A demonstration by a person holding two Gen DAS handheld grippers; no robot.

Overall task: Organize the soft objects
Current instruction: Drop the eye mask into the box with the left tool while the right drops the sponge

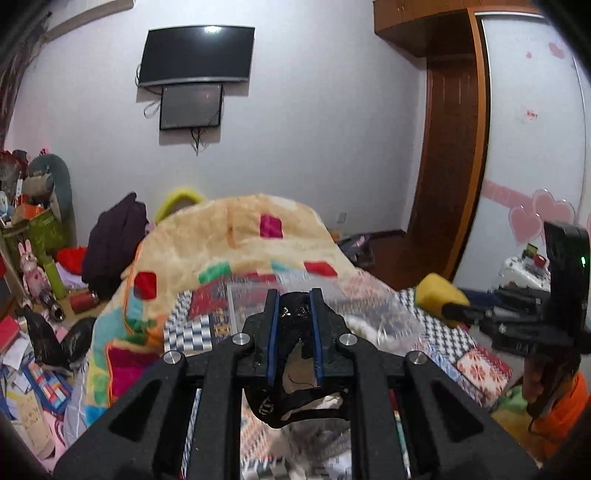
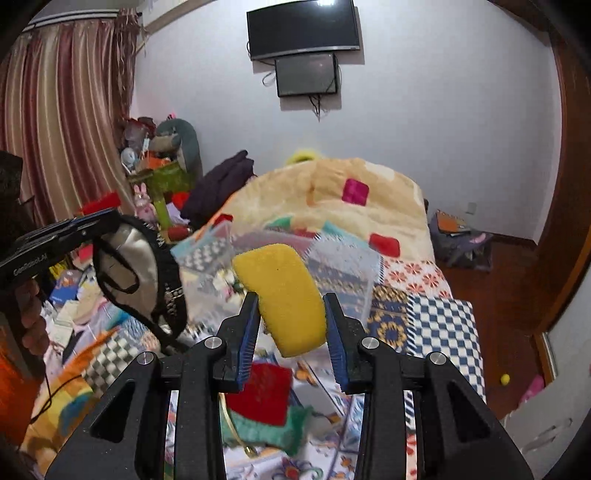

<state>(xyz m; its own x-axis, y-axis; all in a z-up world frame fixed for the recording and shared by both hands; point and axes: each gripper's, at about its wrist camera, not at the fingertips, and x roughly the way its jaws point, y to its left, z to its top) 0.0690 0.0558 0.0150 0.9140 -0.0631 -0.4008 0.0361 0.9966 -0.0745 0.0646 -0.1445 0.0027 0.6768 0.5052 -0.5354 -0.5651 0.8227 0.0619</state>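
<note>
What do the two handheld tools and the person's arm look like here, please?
Both the left tool and the right tool are matte black, with blue ribbed finger pads and silver pivot bolts. One shows a green light, the other white lettering. The person's sleeve is orange.

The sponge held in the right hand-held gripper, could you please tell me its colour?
Yellow; the soft foam sponge shows best in the right wrist view.

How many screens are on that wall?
2. A big black screen is mounted high on the wall, and a smaller screen hangs right below it, touching its bottom edge. Both are off.
</note>
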